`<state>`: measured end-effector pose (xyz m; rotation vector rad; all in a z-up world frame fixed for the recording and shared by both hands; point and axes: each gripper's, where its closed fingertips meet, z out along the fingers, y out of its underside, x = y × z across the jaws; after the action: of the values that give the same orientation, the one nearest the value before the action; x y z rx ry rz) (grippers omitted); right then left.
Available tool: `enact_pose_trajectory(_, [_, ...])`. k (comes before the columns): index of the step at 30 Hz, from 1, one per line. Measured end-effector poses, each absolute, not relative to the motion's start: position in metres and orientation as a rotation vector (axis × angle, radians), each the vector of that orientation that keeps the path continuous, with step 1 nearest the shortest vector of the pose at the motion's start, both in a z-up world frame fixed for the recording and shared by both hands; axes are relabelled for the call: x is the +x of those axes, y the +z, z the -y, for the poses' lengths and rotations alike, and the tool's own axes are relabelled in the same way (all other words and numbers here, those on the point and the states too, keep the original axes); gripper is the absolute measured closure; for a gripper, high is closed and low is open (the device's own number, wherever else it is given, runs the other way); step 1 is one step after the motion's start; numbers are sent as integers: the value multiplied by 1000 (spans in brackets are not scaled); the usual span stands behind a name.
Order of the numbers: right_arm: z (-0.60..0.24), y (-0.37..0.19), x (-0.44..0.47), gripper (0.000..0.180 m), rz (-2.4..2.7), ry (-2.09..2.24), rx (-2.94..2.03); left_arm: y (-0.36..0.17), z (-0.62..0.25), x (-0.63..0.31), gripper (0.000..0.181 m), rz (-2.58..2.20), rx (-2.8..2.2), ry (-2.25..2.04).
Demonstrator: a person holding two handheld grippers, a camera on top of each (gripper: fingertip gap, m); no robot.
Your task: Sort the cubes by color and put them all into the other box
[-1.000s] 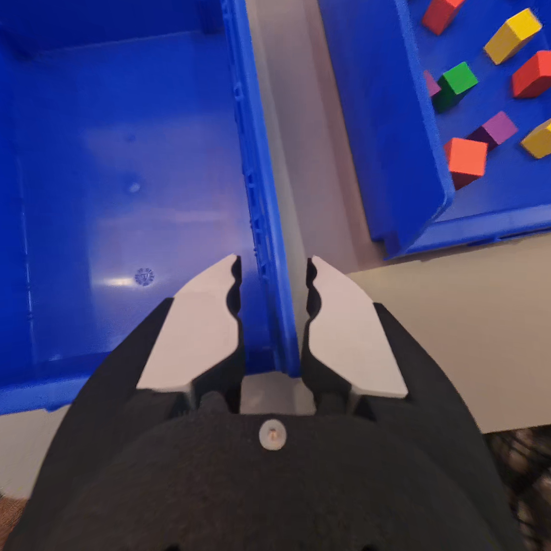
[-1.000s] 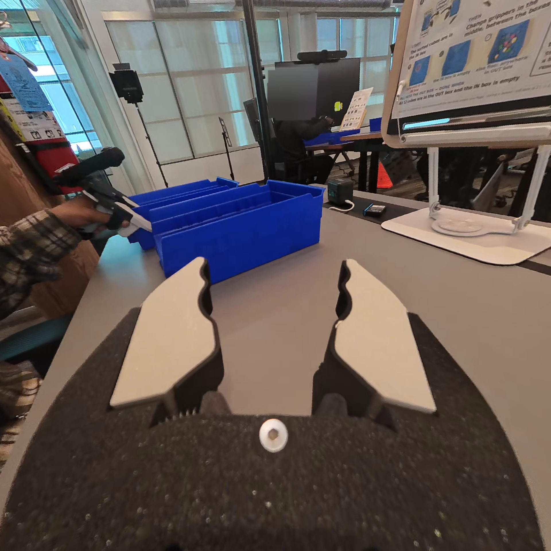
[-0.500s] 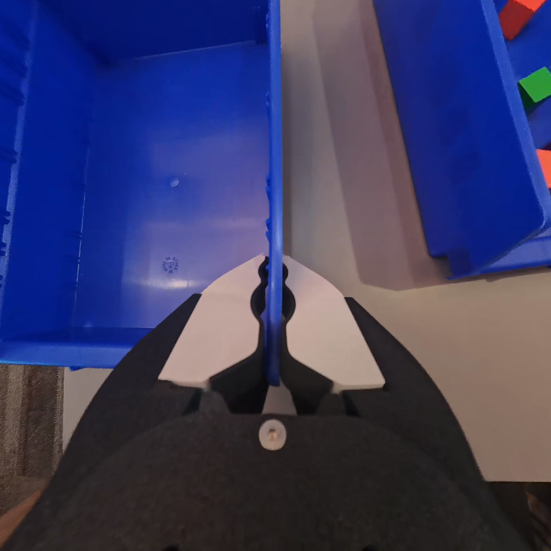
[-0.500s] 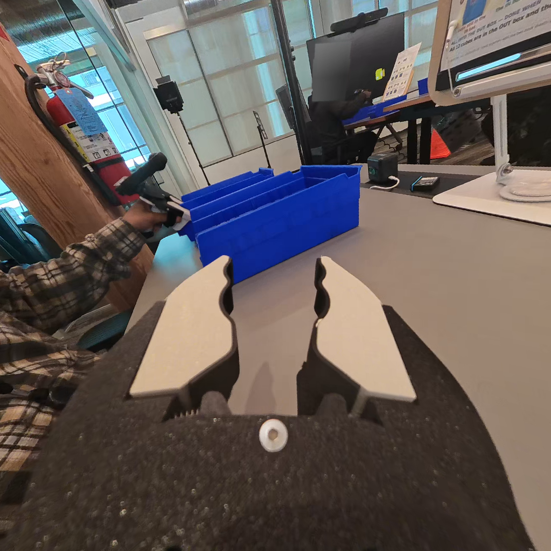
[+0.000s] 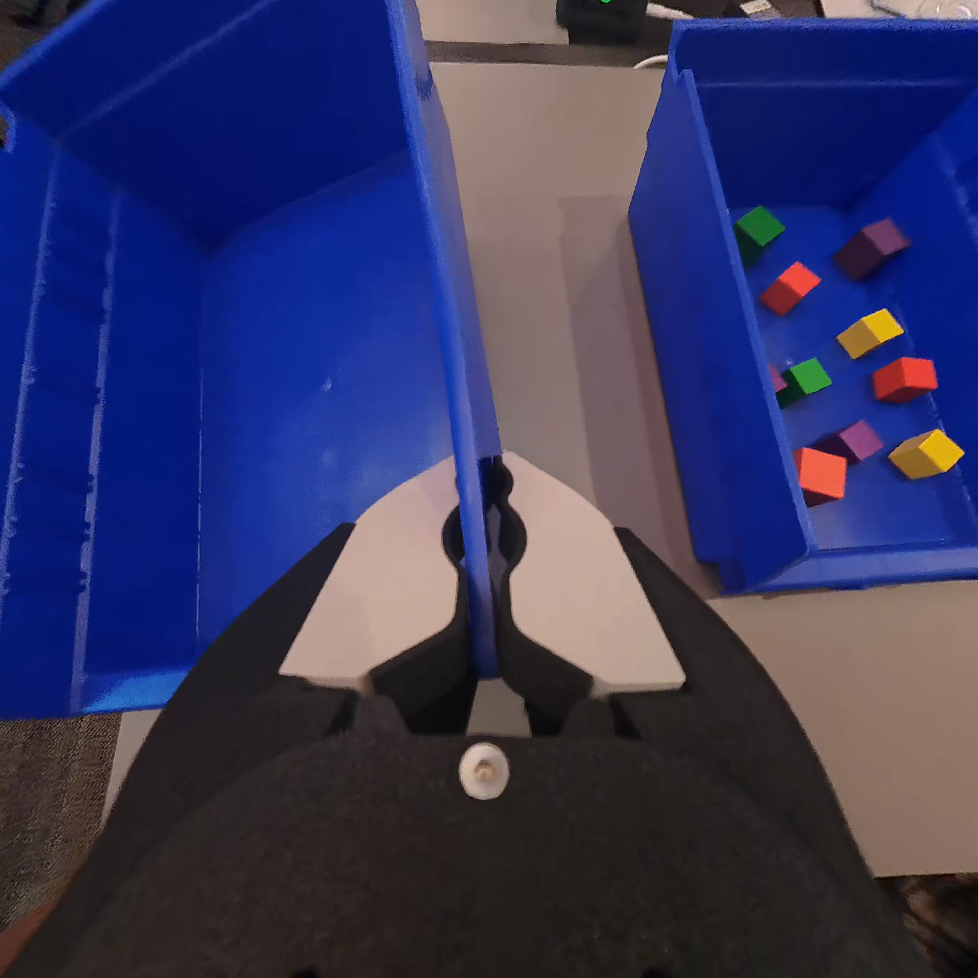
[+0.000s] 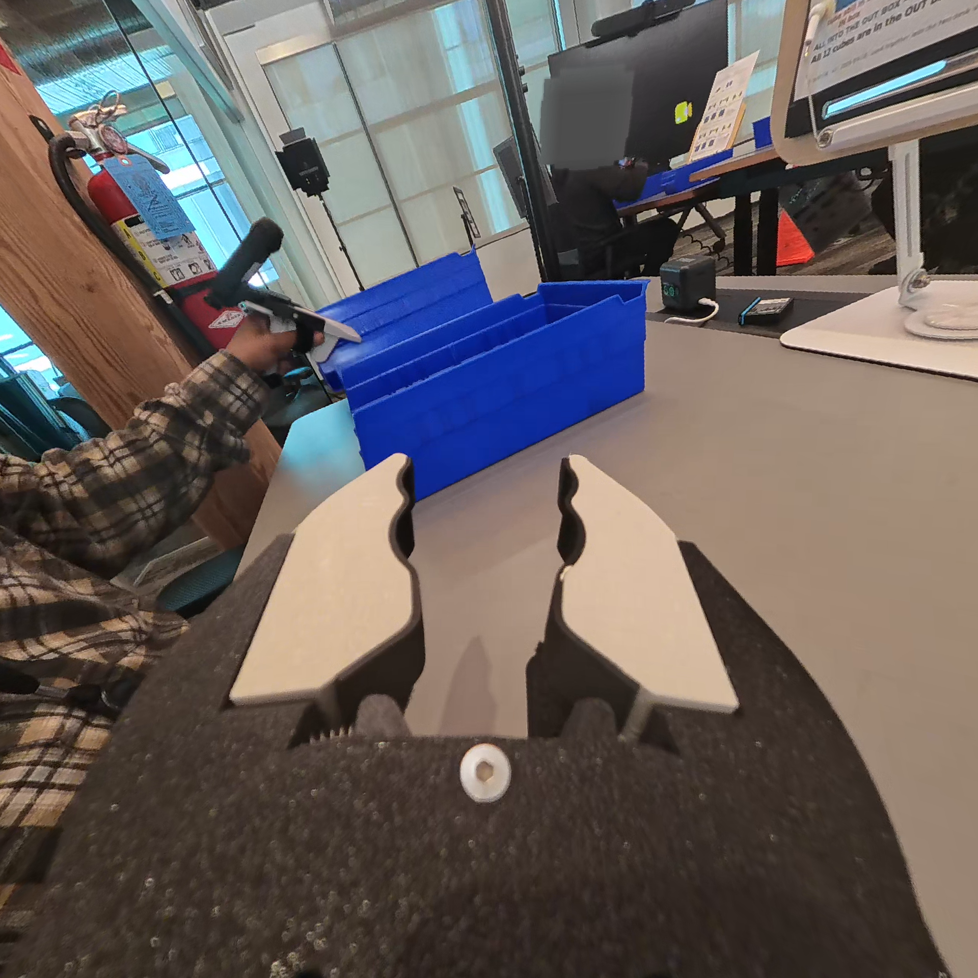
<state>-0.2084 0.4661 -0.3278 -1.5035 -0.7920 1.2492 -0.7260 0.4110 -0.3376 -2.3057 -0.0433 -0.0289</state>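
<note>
Left gripper (image 5: 479,534) clamps the empty blue box's (image 5: 296,370) right wall; right gripper (image 6: 486,508) hovers, jaws apart, above bare table (image 6: 767,476).

The empty box (image 5: 238,370) lies ahead and left of the left gripper (image 5: 479,476), and the box with cubes (image 5: 688,317) sits apart on the table (image 5: 555,264), ahead and right.

We are looking at an open office or lab: glass partition walls (image 6: 402,137), a large monitor (image 6: 651,79) over a far desk (image 6: 741,164) where a person (image 6: 598,206) is sitting, a fire extinguisher (image 6: 114,180) hanging on a wooden column (image 6: 47,275), our grey tabletop (image 6: 794,476).
</note>
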Motion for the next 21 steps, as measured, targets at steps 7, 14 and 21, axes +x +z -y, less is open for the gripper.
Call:
enact_pose_trajectory(7, [-466,-330,-210,128,791,1260,-1515,-327,-417,-723,175,36,-2258,-31])
enact_pose_trajectory(14, [-466,-331,-210,129,797,1260,-1518,-300,-419,-710,175,-26,-2213,14])
enact_pose_trajectory(21, [-465,-332,-210,130,800,1262,-1514,-271,-422,-676,175,-186,-2170,36])
